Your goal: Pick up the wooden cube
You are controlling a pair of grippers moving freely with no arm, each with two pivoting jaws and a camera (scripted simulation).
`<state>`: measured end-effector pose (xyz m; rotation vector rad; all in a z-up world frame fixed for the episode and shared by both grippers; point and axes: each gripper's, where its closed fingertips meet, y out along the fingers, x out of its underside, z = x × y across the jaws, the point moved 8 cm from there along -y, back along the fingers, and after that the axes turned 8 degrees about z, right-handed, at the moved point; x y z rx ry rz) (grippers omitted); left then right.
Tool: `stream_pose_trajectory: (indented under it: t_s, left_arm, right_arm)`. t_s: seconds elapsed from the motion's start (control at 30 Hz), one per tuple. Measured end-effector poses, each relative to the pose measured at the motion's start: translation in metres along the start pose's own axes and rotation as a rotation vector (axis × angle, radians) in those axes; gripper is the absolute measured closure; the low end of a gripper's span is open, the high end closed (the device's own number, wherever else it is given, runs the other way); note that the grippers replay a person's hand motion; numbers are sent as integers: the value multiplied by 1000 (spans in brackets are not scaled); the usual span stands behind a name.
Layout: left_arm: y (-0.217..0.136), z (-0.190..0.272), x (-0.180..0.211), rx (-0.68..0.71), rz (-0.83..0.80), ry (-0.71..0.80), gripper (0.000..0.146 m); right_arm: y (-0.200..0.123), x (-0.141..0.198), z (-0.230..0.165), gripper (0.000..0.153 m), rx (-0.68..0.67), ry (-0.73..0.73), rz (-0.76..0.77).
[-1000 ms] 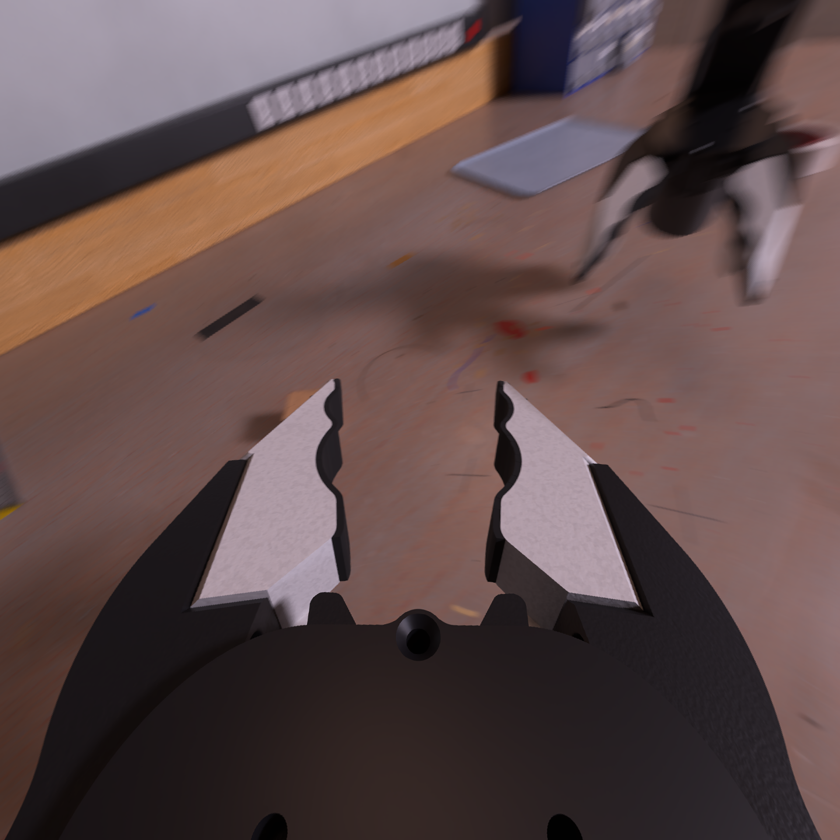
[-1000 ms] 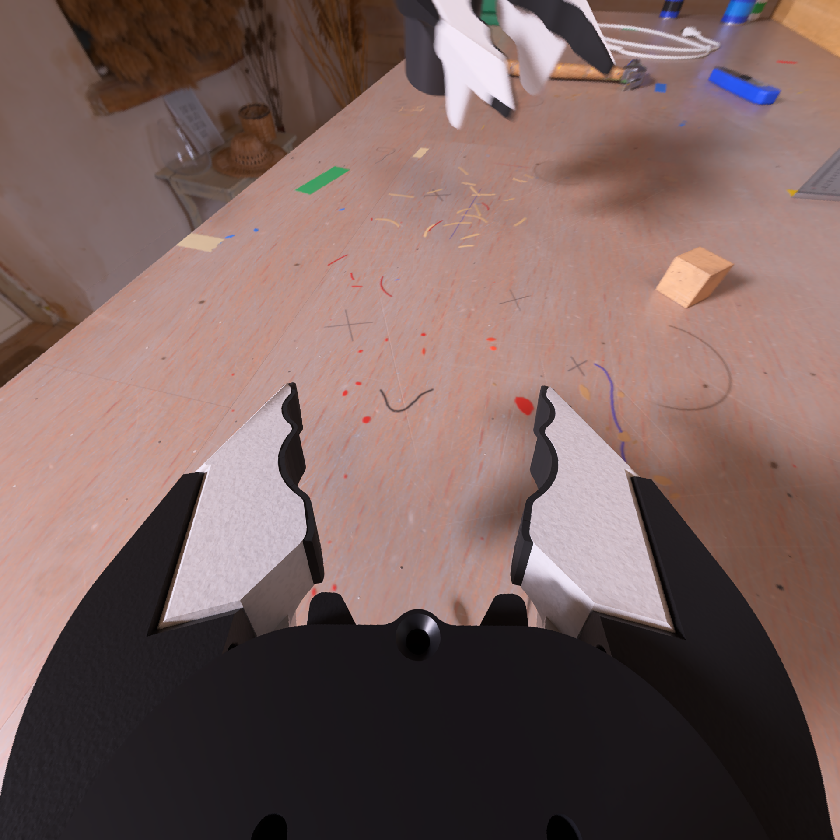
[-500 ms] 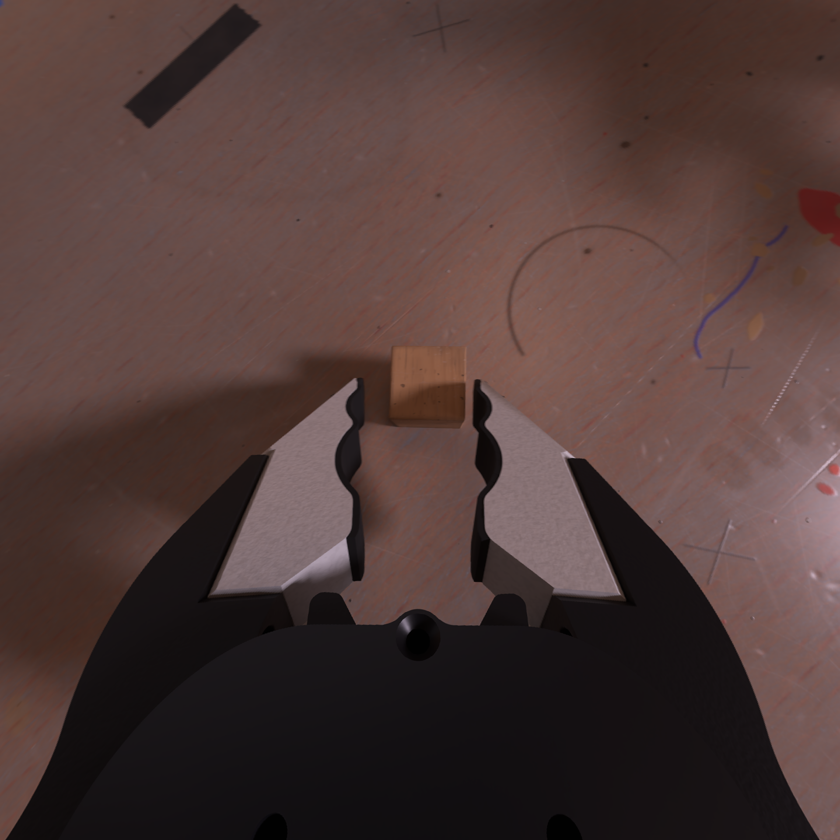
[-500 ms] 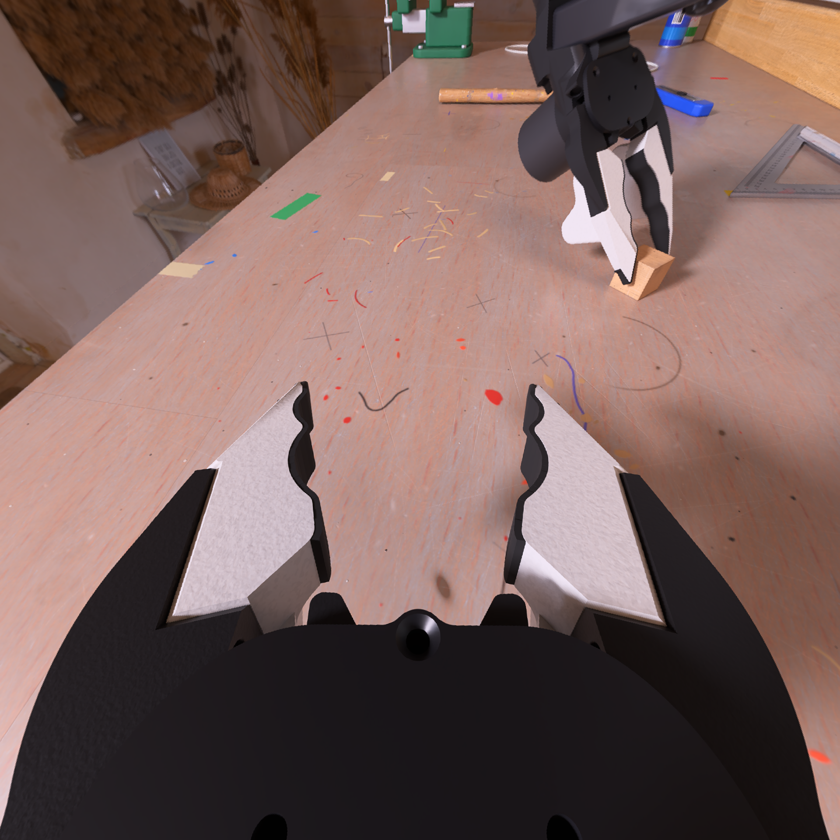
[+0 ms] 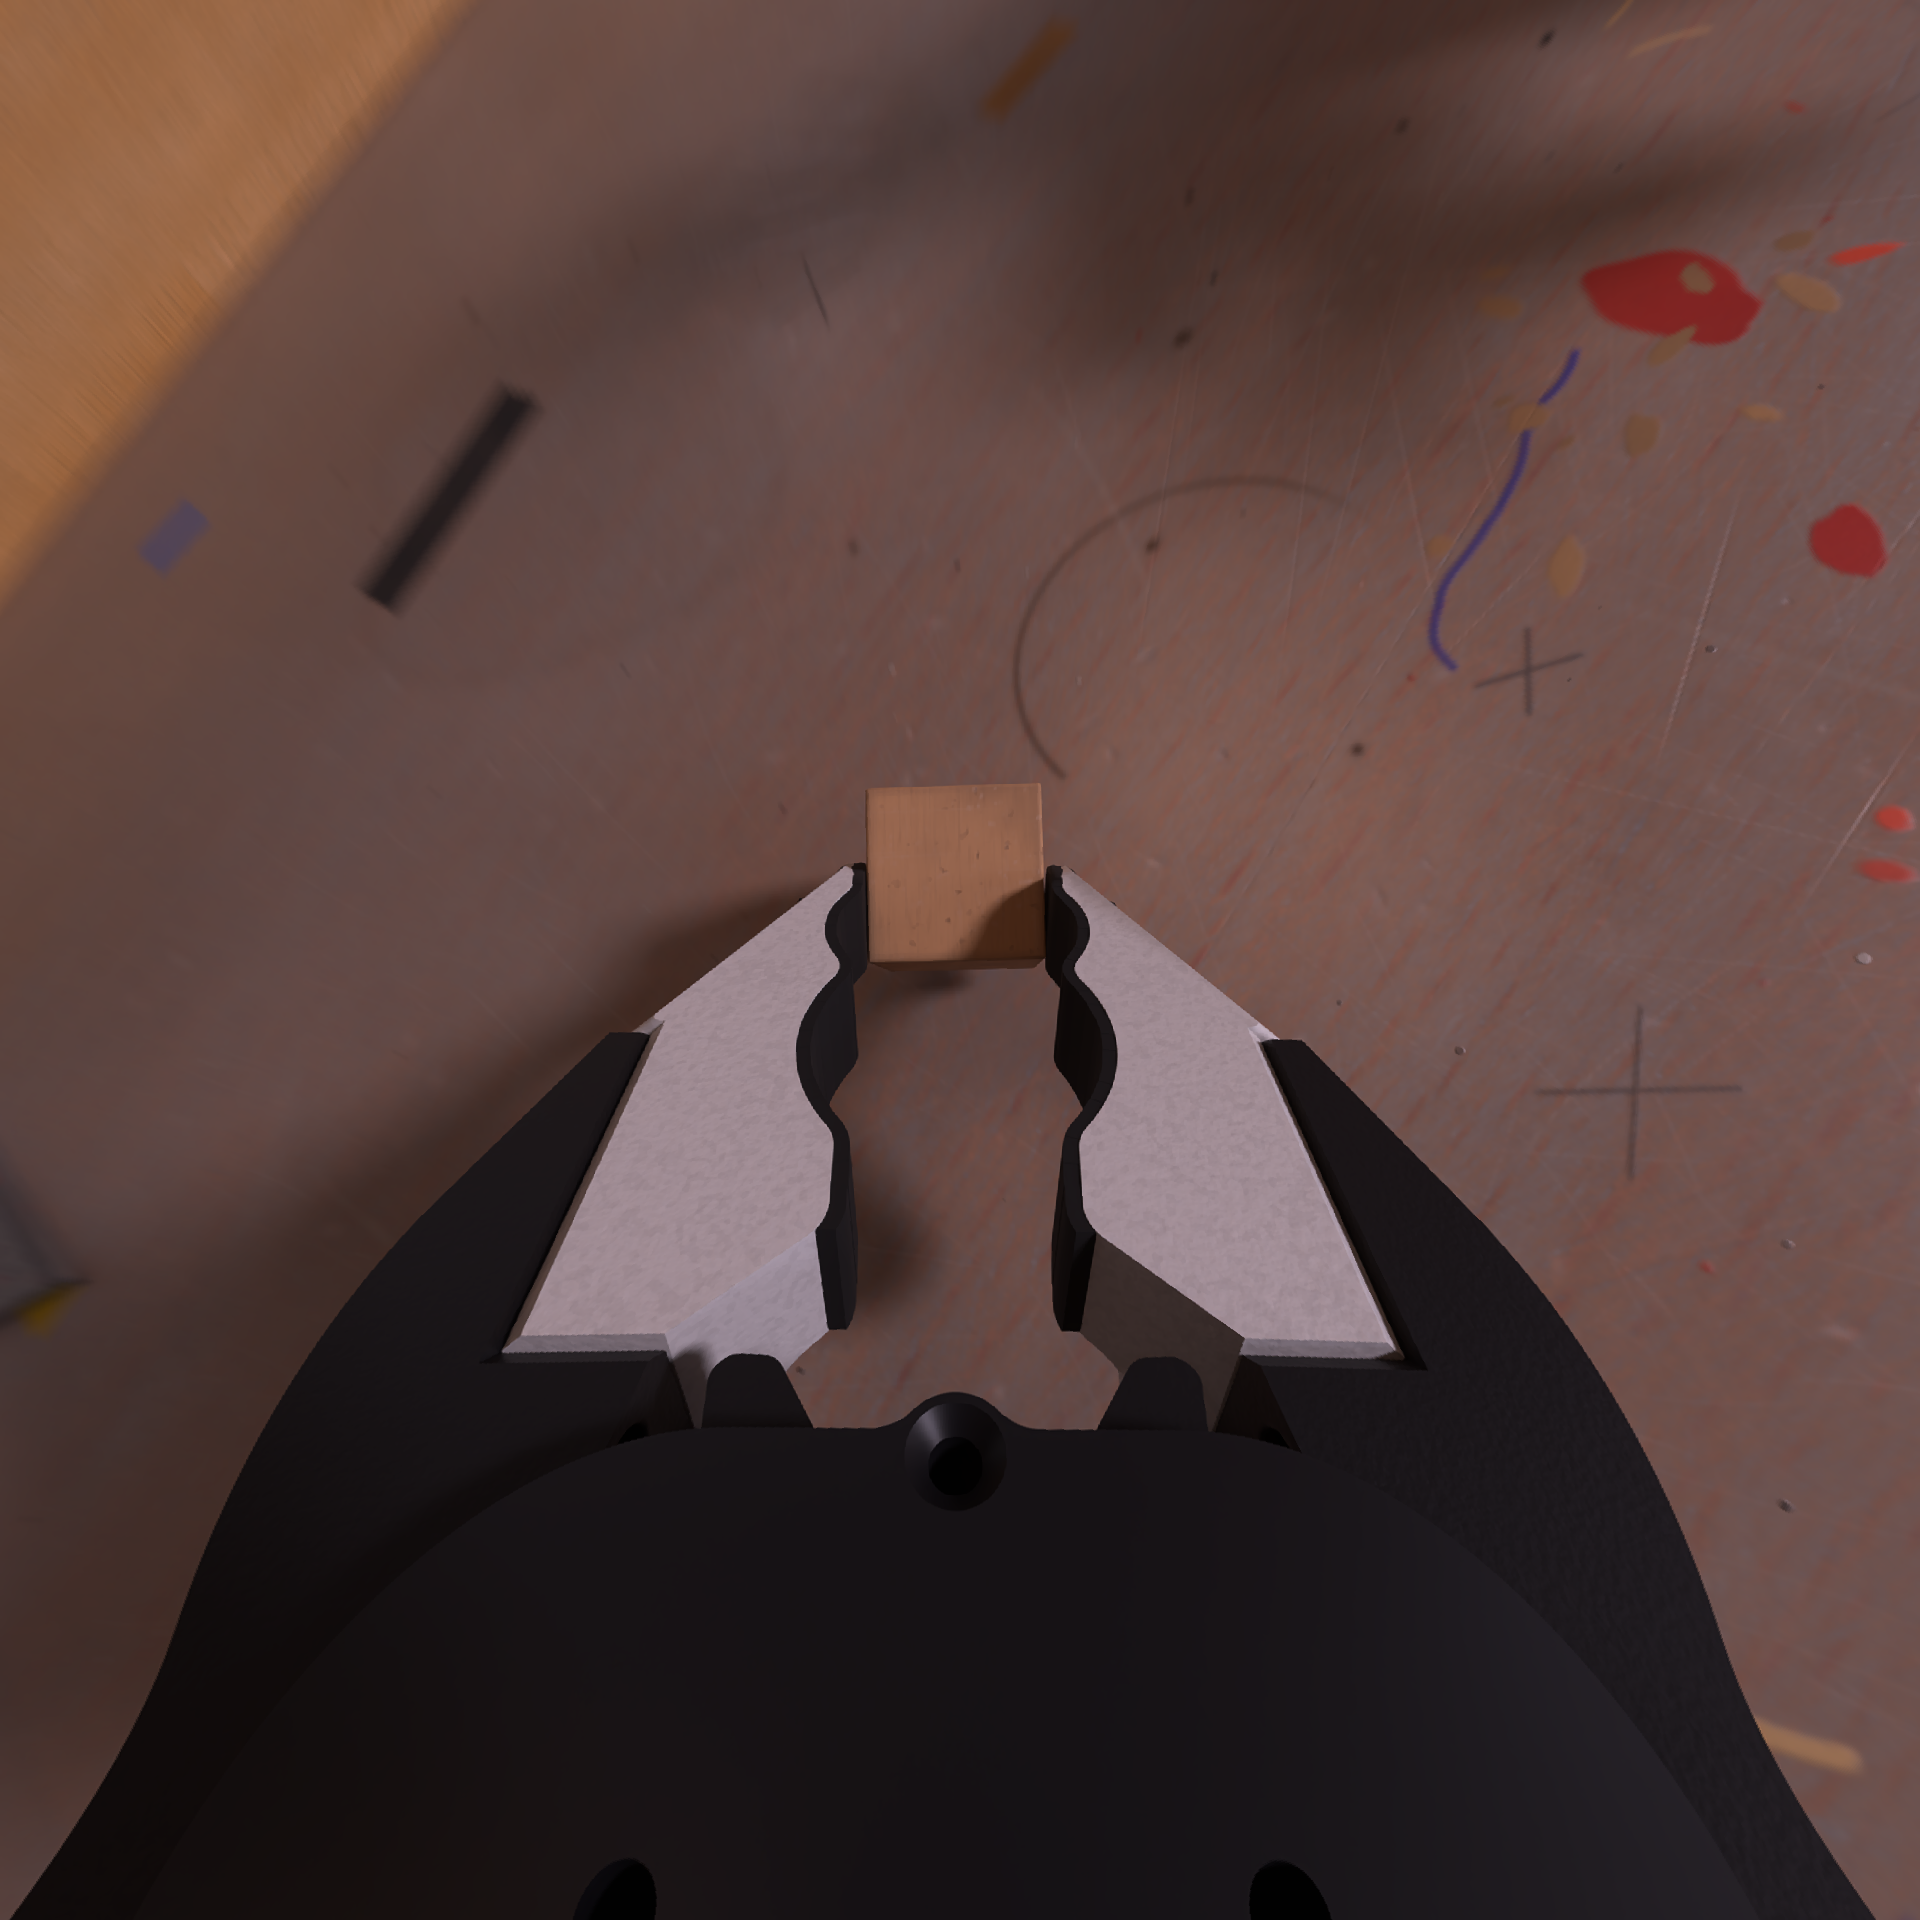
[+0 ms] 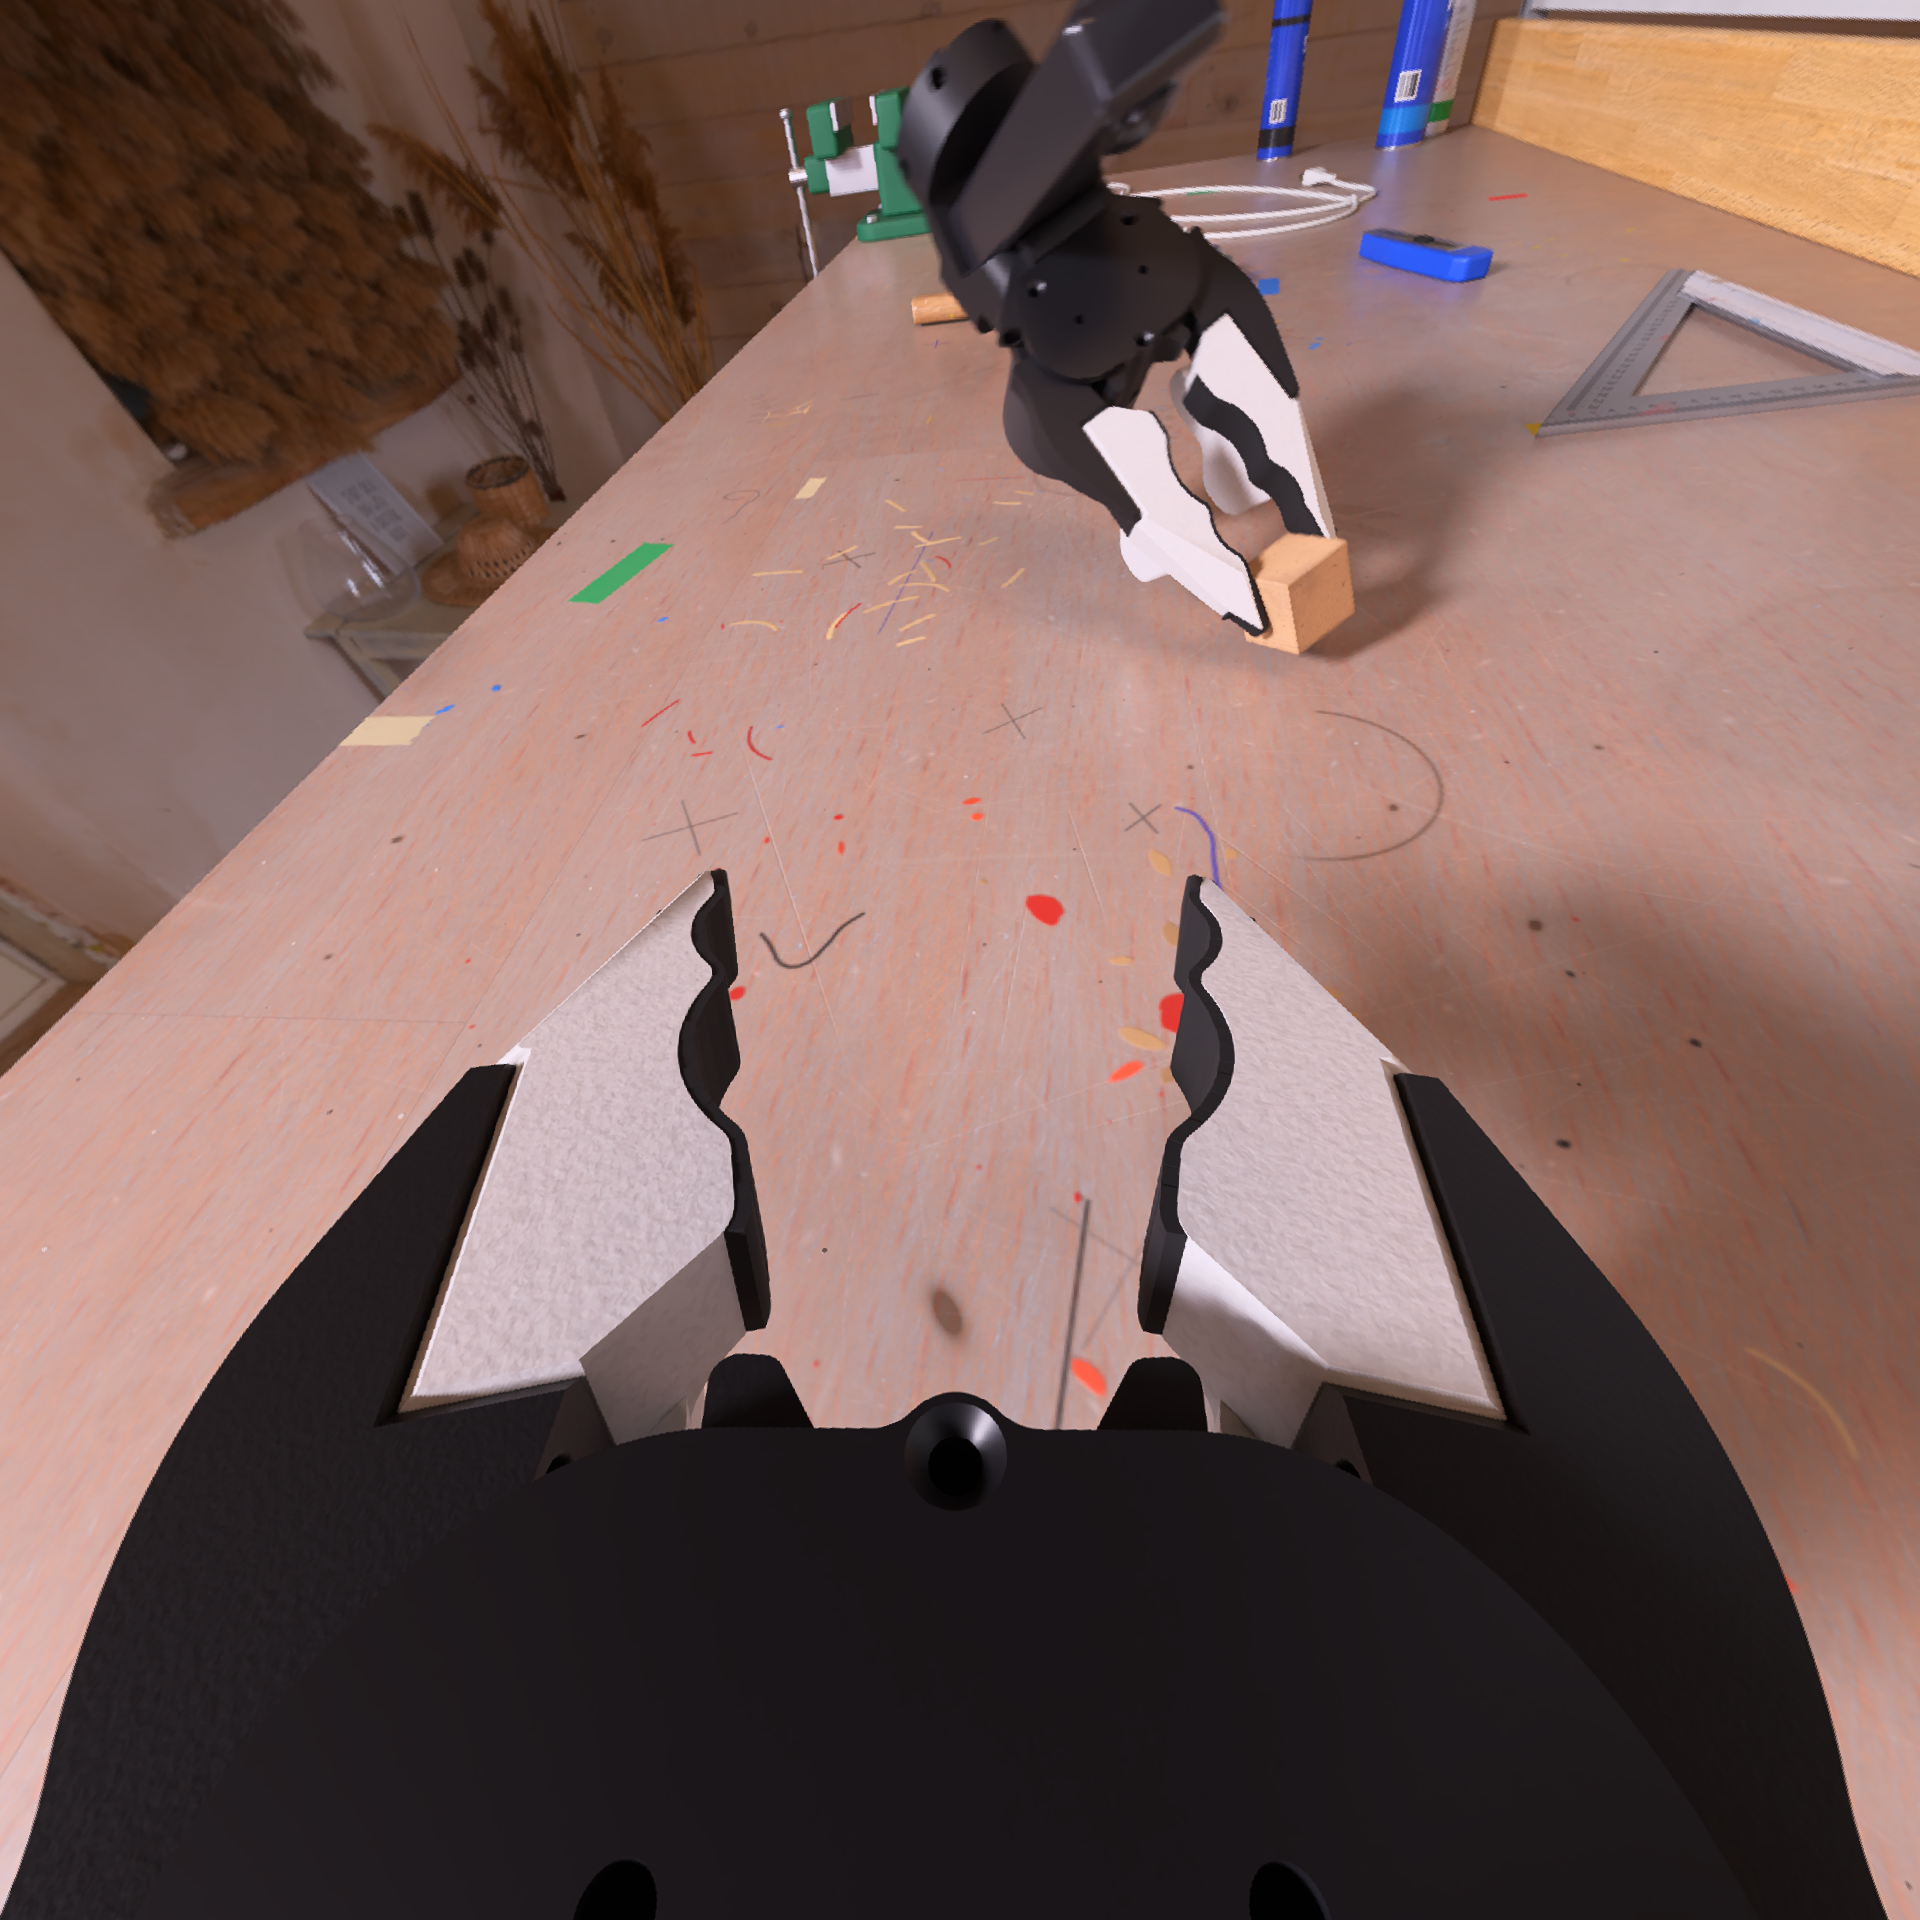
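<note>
The wooden cube [image 5: 951, 862] is a small light-brown block pinched between the tips of my left gripper [image 5: 954, 883], whose fingers press both its sides. In the right wrist view the left gripper [image 6: 1288, 577] leans down over the workbench [image 6: 1039, 1091] and holds the cube [image 6: 1317, 597] tilted, its lower corner at or just above the surface; I cannot tell which. My right gripper [image 6: 954, 888] is open and empty, hovering over the bench nearer its front, well short of the cube.
A metal set square [image 6: 1714, 353] lies at the right. A blue tool [image 6: 1423, 255], a white cable [image 6: 1247, 203], a green vise [image 6: 862, 166] and blue cans [image 6: 1413, 73] stand at the far end. A wooden backboard [image 6: 1714, 114] lines the right side. The bench's edge [image 6: 312, 790] runs along the left.
My left gripper dropped onto the cube, closed on its sides and tilted it, and has swung back a little. My right gripper has barely moved and stayed open.
</note>
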<state>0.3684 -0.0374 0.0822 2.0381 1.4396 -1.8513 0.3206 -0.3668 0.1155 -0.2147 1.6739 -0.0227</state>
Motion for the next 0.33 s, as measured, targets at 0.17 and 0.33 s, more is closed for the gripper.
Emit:
stream_pose_trajectory:
  t_s: [0.17,0.33]
  left_arm:
    - [-19,15,-34,-167,247,281,112]
    - [-32,37,-71,-261,416,456,112]
  right_arm:
    - [-2,-8,5,73,13,3,41]
    - [2,-20,18,88,86,15,80]
